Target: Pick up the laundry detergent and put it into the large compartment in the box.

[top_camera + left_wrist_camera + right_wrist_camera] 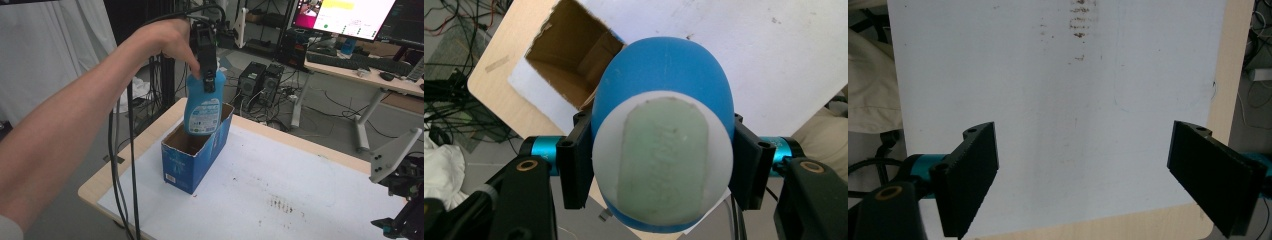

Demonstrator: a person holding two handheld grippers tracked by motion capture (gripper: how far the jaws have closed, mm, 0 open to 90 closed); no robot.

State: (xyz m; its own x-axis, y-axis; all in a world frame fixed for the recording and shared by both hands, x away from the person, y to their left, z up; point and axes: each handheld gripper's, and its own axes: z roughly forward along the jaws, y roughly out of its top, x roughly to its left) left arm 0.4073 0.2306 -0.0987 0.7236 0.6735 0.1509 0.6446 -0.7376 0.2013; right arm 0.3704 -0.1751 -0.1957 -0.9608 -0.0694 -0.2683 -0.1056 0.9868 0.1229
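Note:
My left gripper (207, 75) points straight down, shut on the top of a blue bottle (202, 107) with a printed label. The bottle hangs upright, its lower end behind the rim at the far end of an open blue cardboard box (192, 160). In the left gripper view the black jaws clamp both sides of the bottle (664, 90), whose pale oval end faces the camera, and the box's brown inside (596, 52) lies beyond at upper left. My right gripper (1083, 135) hovers open over the white sheet, nothing between its jaws; it sits at the table's near right corner (395, 220).
The box stands on a white sheet (280, 170) covering a light wooden table (150, 135). Brown stains (282, 204) mark the sheet near the front. Black cables (122, 165) hang from the left gripper past the table's left edge. Desks, computers and a monitor stand behind.

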